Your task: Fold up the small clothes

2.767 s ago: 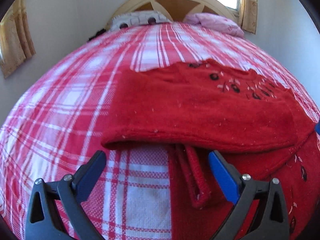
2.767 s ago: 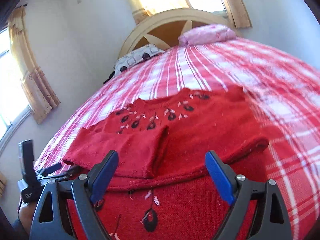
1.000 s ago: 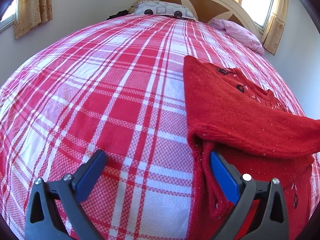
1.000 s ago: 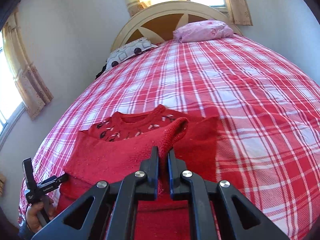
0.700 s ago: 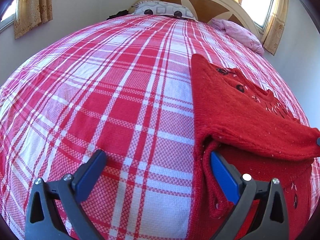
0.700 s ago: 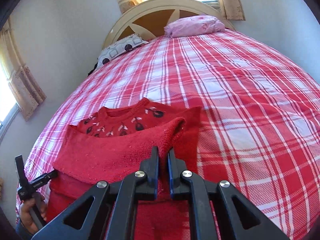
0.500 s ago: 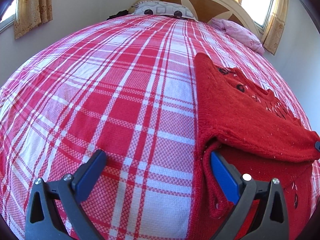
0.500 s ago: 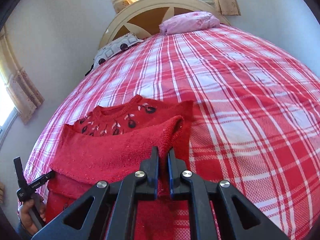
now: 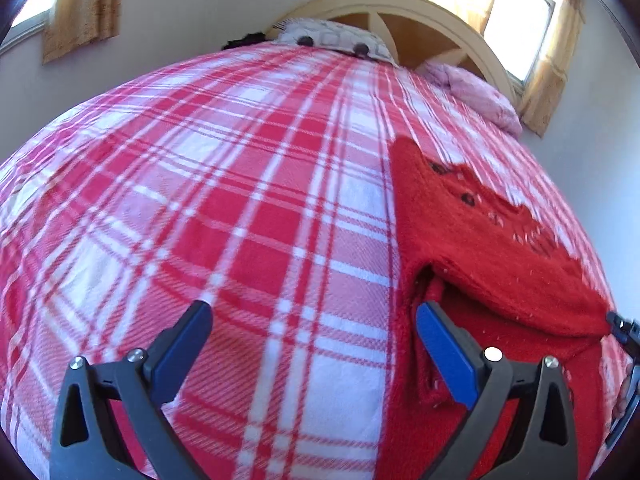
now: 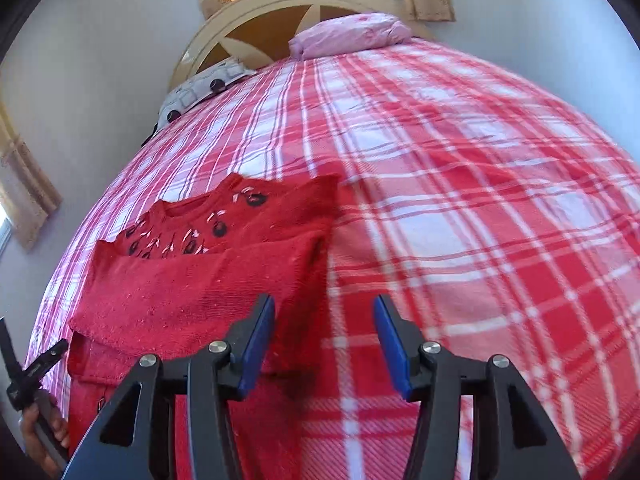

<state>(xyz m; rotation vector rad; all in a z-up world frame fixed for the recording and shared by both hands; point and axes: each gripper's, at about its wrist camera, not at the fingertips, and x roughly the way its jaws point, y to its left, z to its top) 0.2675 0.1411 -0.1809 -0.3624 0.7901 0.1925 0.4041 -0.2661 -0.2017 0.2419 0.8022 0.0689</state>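
A small red knit sweater (image 10: 208,280) with dark and white embroidery at the neck lies on the red and white plaid bed (image 10: 460,200), both sleeves folded across its chest. In the left wrist view the sweater (image 9: 480,248) lies at the right. My left gripper (image 9: 312,344) is open and empty, its right finger by the sweater's left edge. My right gripper (image 10: 324,340) is open and empty, just right of the sweater's right edge, with the folded sleeve end by its left finger.
A patterned pillow (image 10: 200,88) and a pink pillow (image 10: 352,36) lie against the cream headboard (image 10: 280,12) at the far end. Walls and curtained windows surround the bed. Plaid bedspread stretches to the left (image 9: 160,200) and right of the sweater.
My right gripper was shut on the right sleeve end; it has laid the sleeve across the chest, opened and let go. The left gripper stayed open beside the sweater.
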